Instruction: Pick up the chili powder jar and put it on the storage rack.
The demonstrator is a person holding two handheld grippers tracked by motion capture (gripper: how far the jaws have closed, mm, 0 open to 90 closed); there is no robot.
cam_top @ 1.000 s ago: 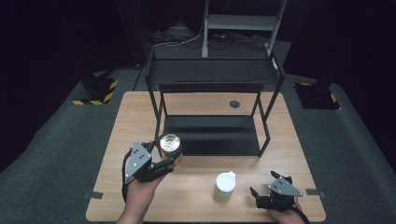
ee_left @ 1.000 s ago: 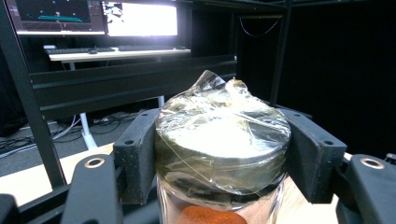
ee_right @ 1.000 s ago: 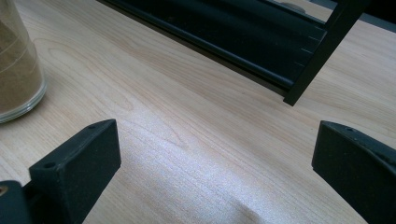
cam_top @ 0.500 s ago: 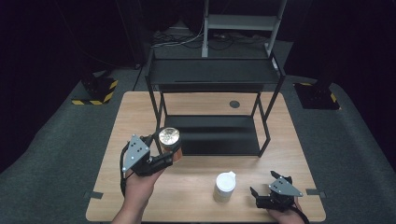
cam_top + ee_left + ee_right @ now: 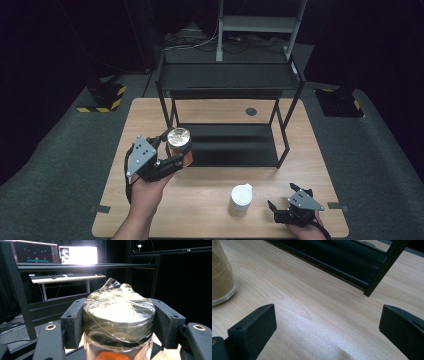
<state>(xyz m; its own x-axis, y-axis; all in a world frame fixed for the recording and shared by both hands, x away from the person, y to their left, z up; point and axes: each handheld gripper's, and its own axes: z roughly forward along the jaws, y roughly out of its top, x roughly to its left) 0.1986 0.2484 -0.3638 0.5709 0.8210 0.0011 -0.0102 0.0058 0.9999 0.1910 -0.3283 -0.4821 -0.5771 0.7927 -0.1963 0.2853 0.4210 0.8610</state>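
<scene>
1. Black jaws of left gripper (image 5: 172,159) clamped on both sides of the lid of a glass jar (image 5: 180,146), film-wrapped on top, orange contents below.
2. Jar held upright off the wooden table (image 5: 200,195), just in front of the black rack (image 5: 230,145).
3. Right gripper (image 5: 280,209) well apart, low over the table, jaws spread wide around bare wood.
4. White-lidded jar (image 5: 241,199) just left of the right gripper.

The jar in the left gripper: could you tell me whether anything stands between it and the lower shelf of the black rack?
Nothing visible does. The jar is held by the left gripper at the open front of the rack's lower shelf, whose surface is bare.
</scene>
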